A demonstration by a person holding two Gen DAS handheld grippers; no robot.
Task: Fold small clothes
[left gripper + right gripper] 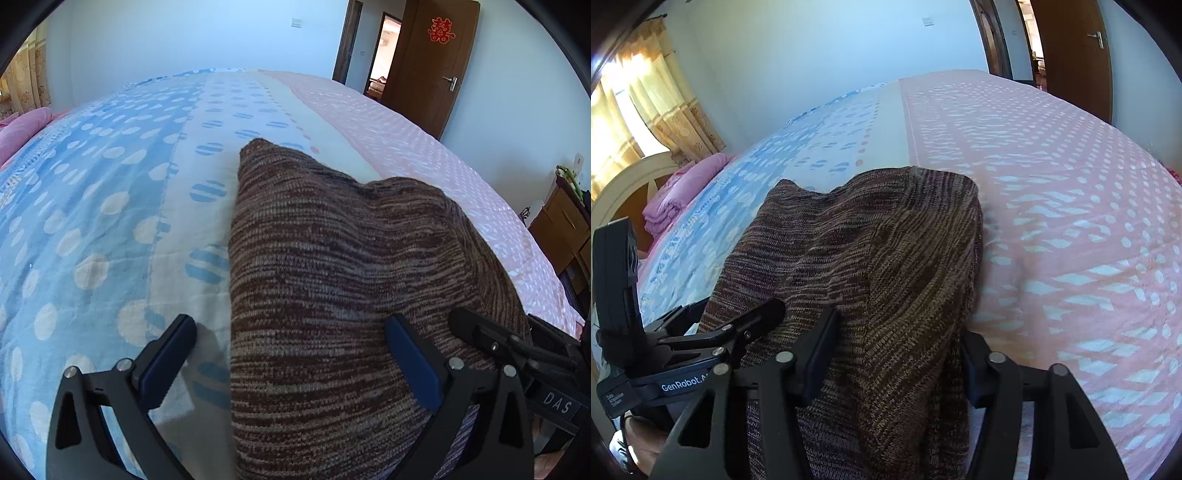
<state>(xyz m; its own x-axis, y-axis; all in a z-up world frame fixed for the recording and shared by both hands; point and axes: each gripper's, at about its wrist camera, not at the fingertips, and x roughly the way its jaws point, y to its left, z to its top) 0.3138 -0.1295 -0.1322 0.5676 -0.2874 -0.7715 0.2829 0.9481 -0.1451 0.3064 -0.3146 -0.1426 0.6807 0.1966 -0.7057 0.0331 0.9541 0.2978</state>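
A brown striped knit garment lies folded on the bed, its near end toward both grippers. My left gripper is open, with one finger on the sheet to the left and the other finger on top of the knit. My right gripper is open around the garment's near right edge, with knit fabric between its fingers. The right gripper also shows at the right of the left wrist view, and the left one at the left of the right wrist view.
The bed sheet is blue with dots on the left and pink with white marks on the right. Folded pink bedding lies by the headboard. A wooden door and a wooden cabinet stand to the right.
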